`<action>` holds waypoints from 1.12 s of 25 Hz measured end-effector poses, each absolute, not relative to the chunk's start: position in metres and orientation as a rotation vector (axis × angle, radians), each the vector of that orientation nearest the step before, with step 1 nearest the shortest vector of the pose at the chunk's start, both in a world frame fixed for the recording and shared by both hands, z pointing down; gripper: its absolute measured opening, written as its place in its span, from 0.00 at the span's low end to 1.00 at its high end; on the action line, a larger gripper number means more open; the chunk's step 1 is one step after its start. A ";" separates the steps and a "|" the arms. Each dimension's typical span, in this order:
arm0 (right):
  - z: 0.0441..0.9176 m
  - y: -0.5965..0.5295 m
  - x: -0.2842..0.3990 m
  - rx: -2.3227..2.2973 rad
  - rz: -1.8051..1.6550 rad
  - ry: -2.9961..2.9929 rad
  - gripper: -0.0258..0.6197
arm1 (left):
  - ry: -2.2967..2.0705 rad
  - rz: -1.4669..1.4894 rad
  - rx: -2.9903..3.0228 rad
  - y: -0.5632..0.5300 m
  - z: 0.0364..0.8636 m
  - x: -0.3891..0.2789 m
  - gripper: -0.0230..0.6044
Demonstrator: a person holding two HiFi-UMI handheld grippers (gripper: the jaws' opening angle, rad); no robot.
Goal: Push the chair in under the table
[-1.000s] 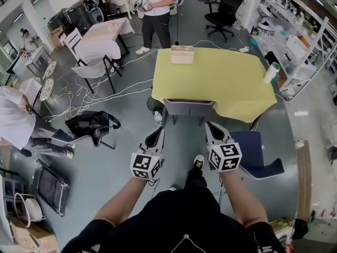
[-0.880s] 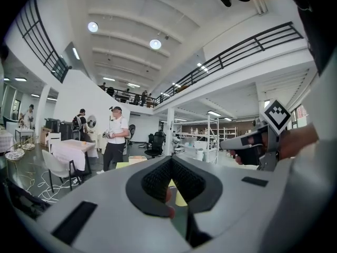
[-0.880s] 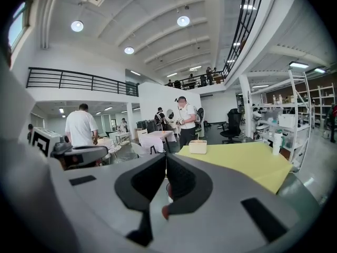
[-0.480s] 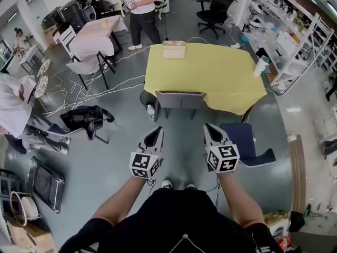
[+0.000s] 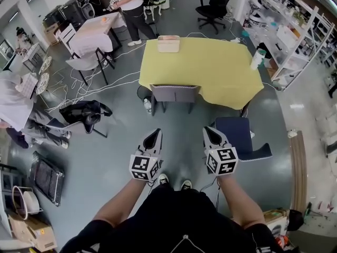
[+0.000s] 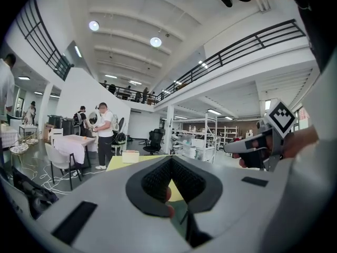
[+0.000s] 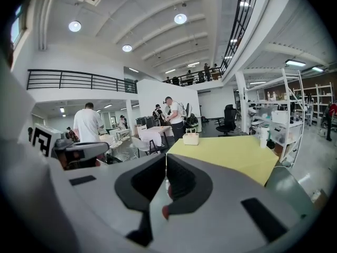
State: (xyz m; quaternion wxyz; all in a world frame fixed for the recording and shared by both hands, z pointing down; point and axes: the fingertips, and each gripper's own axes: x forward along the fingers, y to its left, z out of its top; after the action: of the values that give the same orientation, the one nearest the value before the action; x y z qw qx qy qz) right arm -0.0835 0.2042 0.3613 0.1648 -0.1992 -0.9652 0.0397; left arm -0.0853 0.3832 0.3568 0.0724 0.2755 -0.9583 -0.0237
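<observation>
The grey chair [image 5: 175, 94] stands with its back at the near edge of the yellow table [image 5: 210, 70], its seat hidden under the cloth. My left gripper [image 5: 156, 133] and right gripper [image 5: 209, 130] are held side by side over the bare floor, well short of the chair and touching nothing. Both are shut and empty. In the left gripper view the shut left gripper [image 6: 169, 161] points toward the table, with the right gripper [image 6: 254, 146] beside it. The right gripper view shows its shut right gripper [image 7: 166, 161] before the yellow table [image 7: 231, 153].
A blue chair [image 5: 239, 136] stands right of my grippers. A pale box [image 5: 168, 44] and a bottle [image 5: 257, 58] sit on the table. A black bag [image 5: 84, 114] and cables lie on the floor at left. People, a white-draped table [image 5: 95, 33] and shelves [image 5: 295, 30] ring the room.
Both grippers have drawn back together from the chair, which now sits farther up the head view against the table. My feet have come into sight below the grippers.
</observation>
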 end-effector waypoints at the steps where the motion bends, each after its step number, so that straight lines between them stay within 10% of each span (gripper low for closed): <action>1: 0.363 0.199 -0.081 -0.566 0.118 -2.750 0.06 | -2.873 -0.066 0.830 0.377 0.358 -0.082 0.05; 28: 0.375 -0.044 0.133 0.694 0.256 -2.786 0.06 | -2.212 -0.012 2.035 0.049 0.386 -0.004 0.05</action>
State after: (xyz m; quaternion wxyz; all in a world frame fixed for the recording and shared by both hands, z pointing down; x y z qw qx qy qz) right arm 0.1327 -0.0435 0.3749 0.1289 0.2389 -0.9584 0.0881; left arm -0.0042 0.0490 0.3865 0.0679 0.6755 -0.7342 -0.0040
